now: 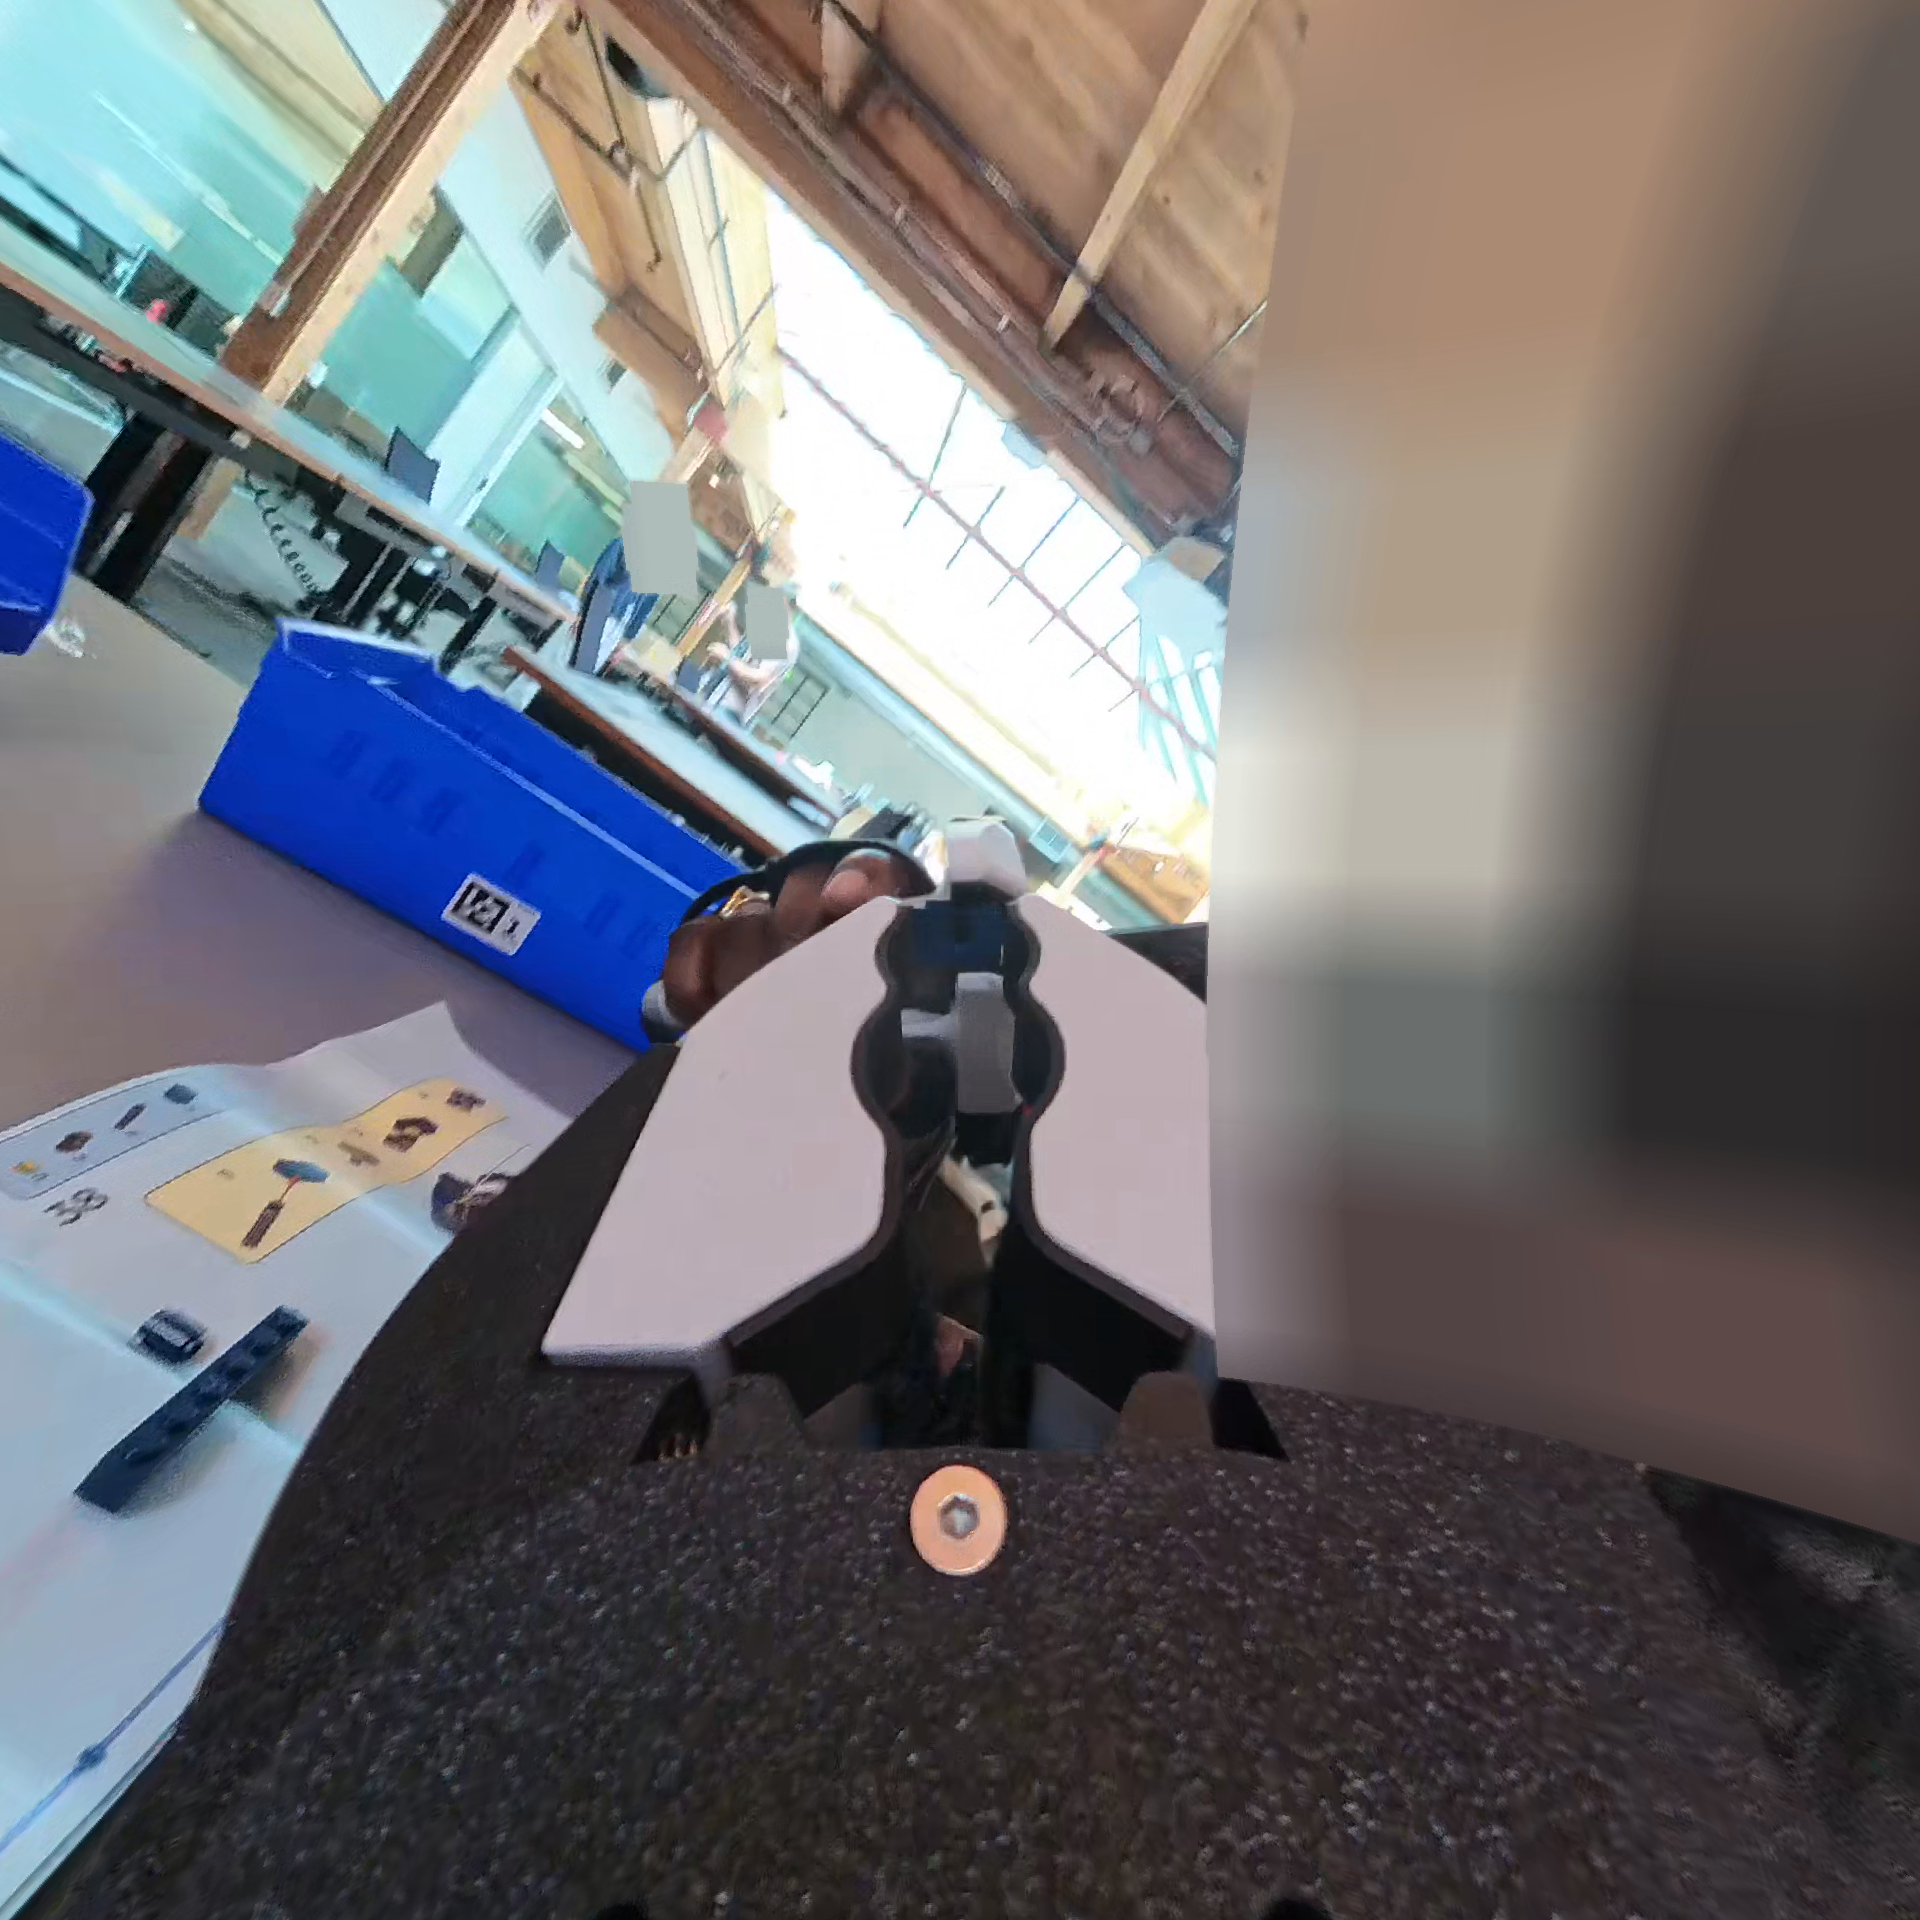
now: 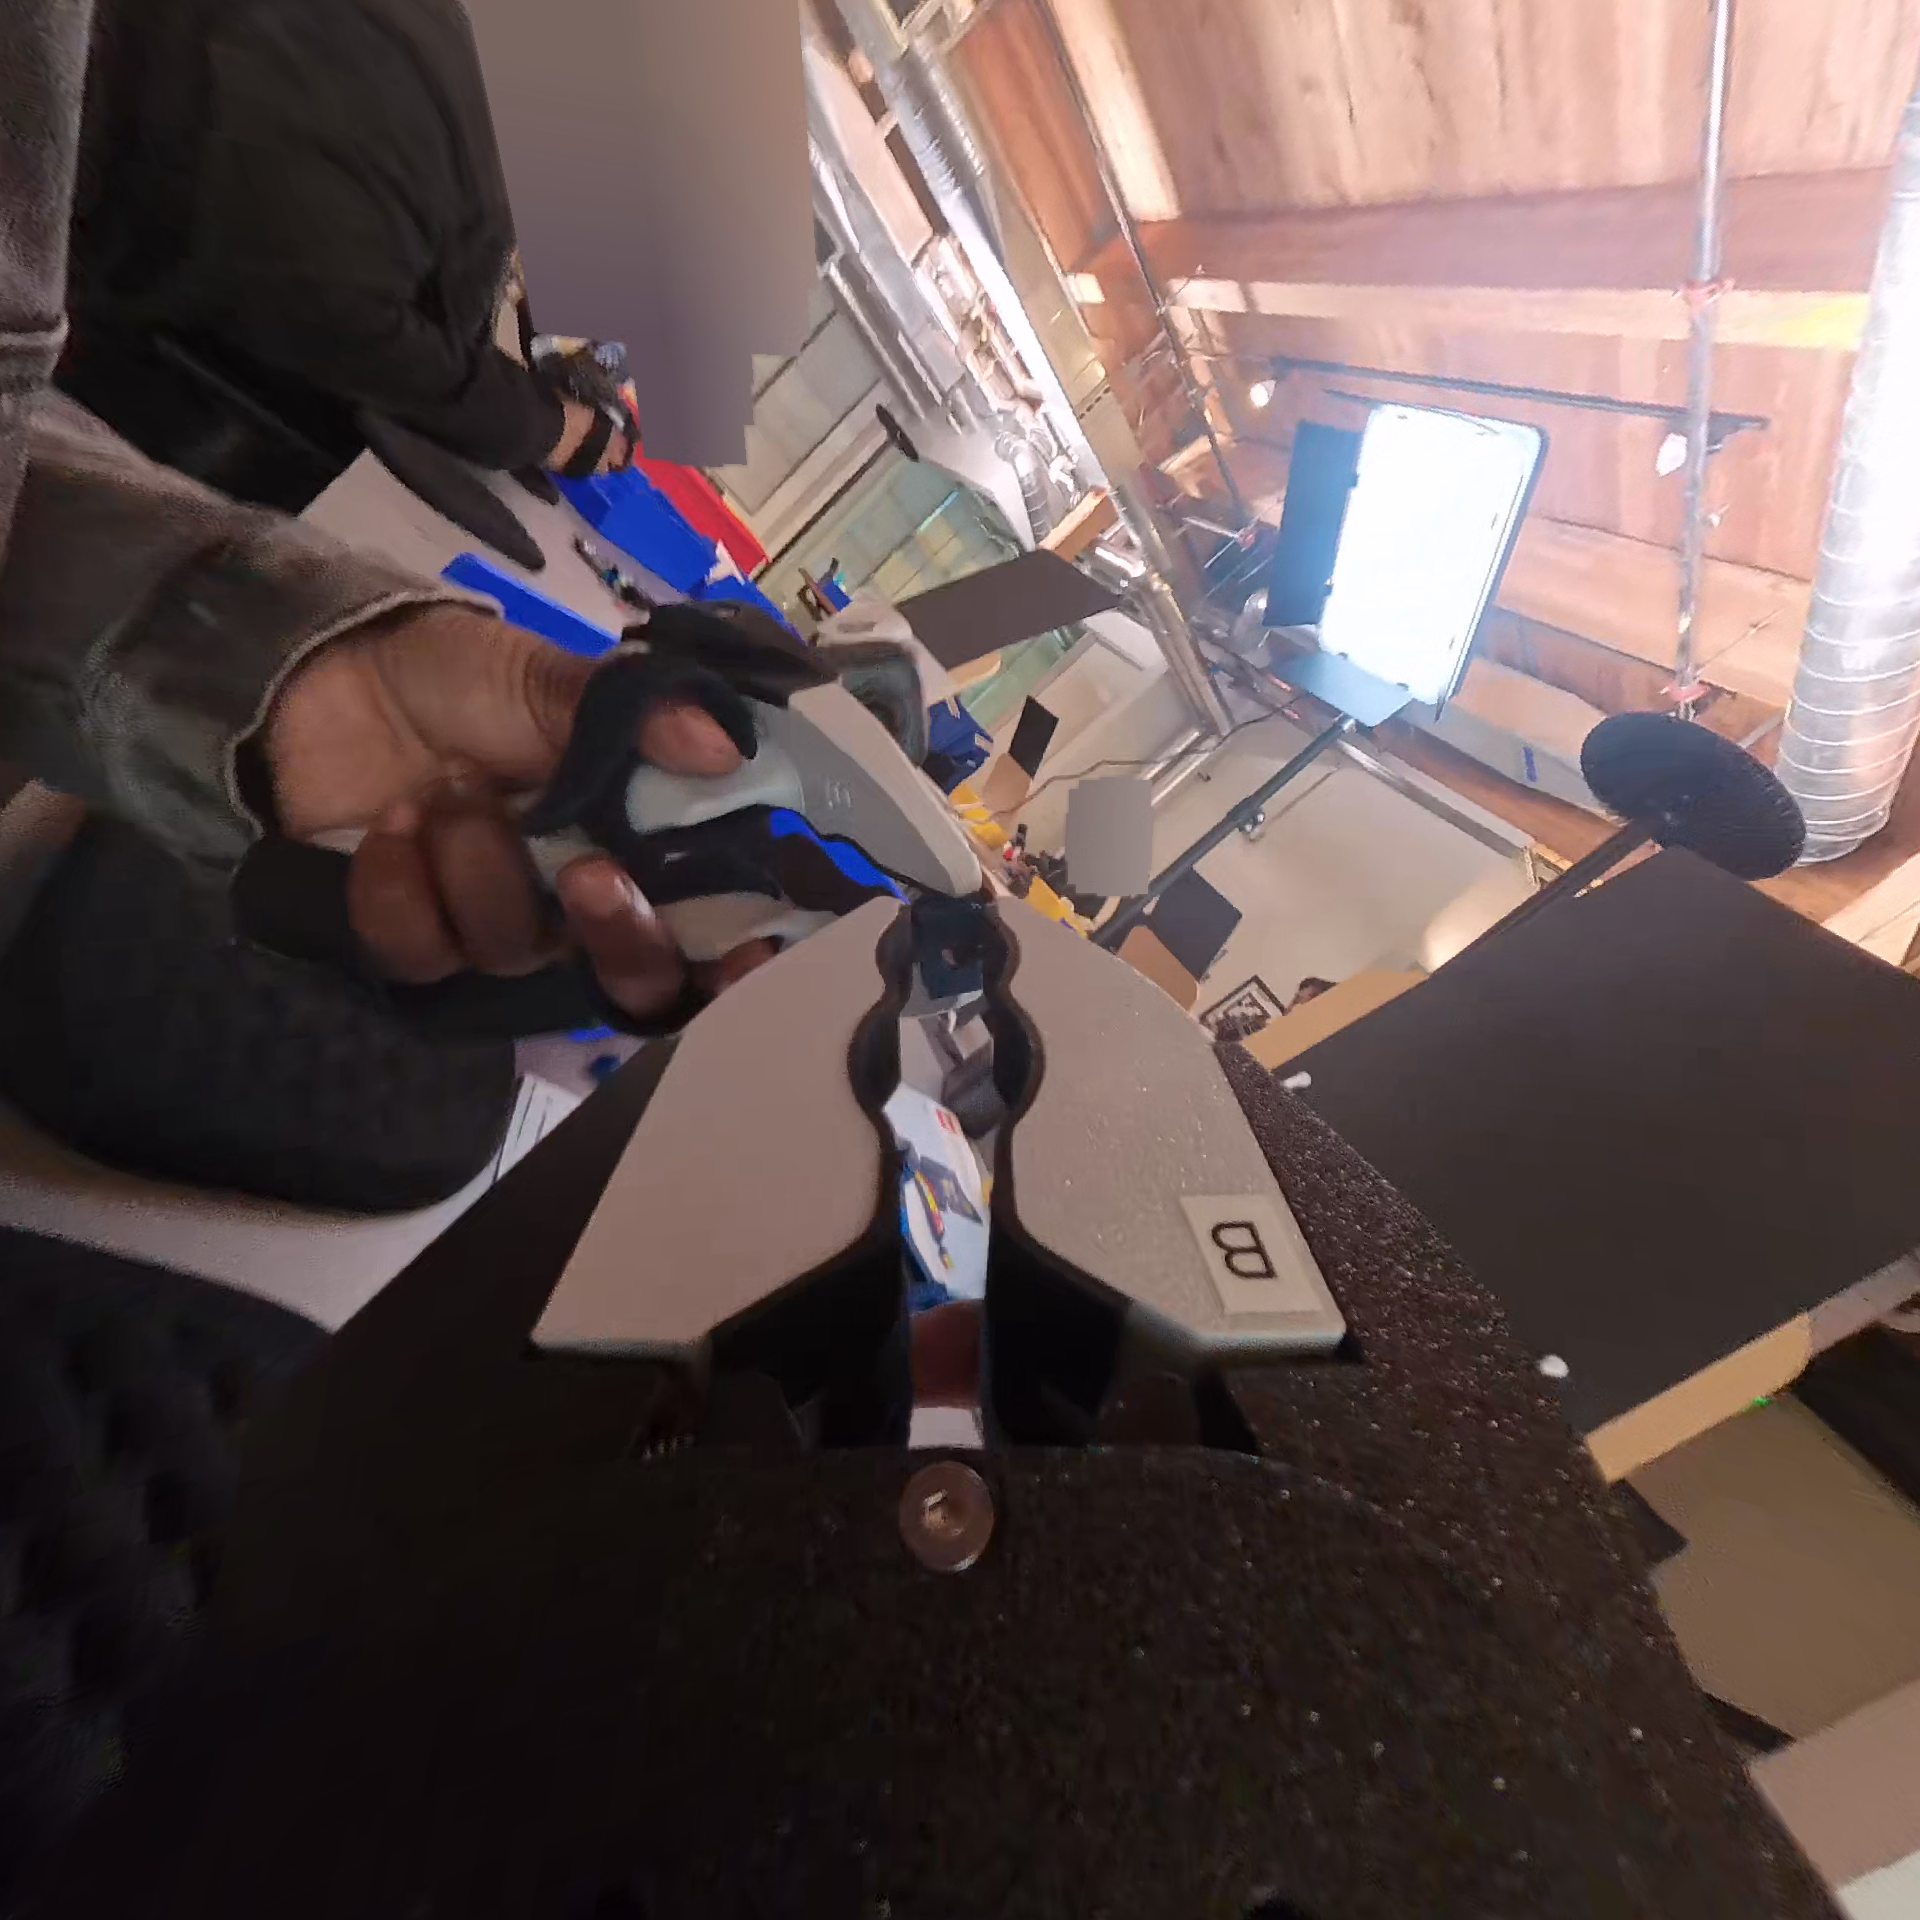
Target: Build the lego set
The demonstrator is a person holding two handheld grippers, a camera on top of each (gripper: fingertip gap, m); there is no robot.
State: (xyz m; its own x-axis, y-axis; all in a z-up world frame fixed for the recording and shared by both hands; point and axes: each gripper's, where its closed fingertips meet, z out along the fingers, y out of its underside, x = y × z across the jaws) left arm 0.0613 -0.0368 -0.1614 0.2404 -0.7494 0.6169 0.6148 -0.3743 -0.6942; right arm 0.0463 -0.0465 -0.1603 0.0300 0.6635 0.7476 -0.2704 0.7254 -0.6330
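Both grippers are raised above the table and meet tip to tip. In the left wrist view my left gripper [image 1: 961, 906] is shut on a small blue brick [image 1: 961, 935] at its fingertips. The right gripper's pale fingertip [image 1: 982, 852] touches that spot from behind, with the hand [image 1: 769, 935] that holds it to the left. In the right wrist view my right gripper [image 2: 951, 914] is shut on a small dark blue brick piece [image 2: 951, 961]. The left gripper [image 2: 873, 800], held in a hand [image 2: 436, 769], comes in from the upper left and reaches the same piece.
A blue bin [image 1: 447, 790] stands on the grey table [image 1: 125, 894]. An open instruction booklet [image 1: 208, 1195] lies in front with a long dark blue plate [image 1: 197, 1392] and a small black piece [image 1: 166, 1335] on it. Another person's arm [image 2: 447, 416] works at the far end. A black panel [image 2: 1610, 1091] stands to the right. The grippers are tip to tip, or close to it.
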